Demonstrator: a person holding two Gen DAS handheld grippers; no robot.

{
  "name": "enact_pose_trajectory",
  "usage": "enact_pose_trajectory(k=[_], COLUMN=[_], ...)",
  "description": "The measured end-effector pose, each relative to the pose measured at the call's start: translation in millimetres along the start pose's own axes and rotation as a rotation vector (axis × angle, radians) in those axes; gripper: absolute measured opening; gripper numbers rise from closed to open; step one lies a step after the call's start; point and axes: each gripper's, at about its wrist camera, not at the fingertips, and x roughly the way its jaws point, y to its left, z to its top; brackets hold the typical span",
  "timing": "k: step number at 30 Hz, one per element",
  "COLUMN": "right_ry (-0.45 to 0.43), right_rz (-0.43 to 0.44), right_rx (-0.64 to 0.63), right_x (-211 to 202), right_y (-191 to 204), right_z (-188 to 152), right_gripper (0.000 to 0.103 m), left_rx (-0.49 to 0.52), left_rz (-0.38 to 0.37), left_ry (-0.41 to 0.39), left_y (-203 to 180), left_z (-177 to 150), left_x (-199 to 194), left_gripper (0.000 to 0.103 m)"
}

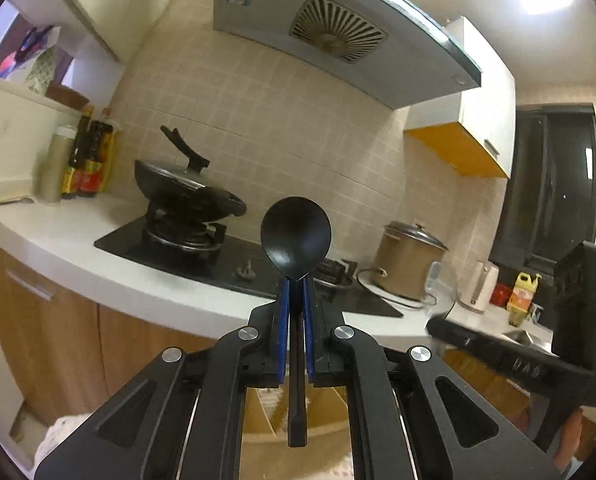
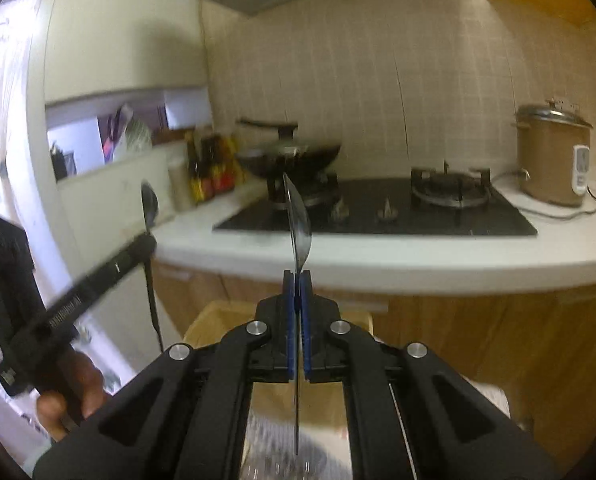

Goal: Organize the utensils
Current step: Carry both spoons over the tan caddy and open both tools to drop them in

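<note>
Black spoon [image 1: 296,240] upright, bowl up; metal spoon [image 2: 298,216] likewise.

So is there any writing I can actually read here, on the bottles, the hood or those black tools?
No text is legible enough to quote.
Range hood sticker: blurred.
Sauce bottles: labels too small.
Yellow bottle: label unreadable.
Cooker panel: blurred.
Left gripper: white print on its side, blurred.
Right gripper: raised marks on its side, unclear.

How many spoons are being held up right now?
2. A black spoon is clamped in the left gripper, bowl facing the camera. A second spoon, seen edge-on, is clamped in the right gripper. Others may lie below, out of view.
</note>
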Motion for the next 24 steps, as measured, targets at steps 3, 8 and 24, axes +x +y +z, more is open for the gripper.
enact_pose_trajectory(k=[3,8,24], right_ry=[-0.043,-0.074,0.000], right_rz=[-0.024,-0.057,-0.039], right_rx=[0.002,-0.024,-0.059], right_x=[17.9,53.6,74.5], right_y=[-10.7,-21.0,-25.9], right_z=[8.7,-0.7,-50.7], right_gripper=[0.002,0.002,0.003], left_rx=[-0.005,-0.017,0.053], left_rz=[0.021,0.075,0.181], left_ry=[0.002,0.018,0.082], left_y=[9.1,29.6,33.4], left_z=[-5.2,-20.2,-51.7], left_x=[17.7,40.0,48.1], left_gripper=[0.004,0.004,0.013])
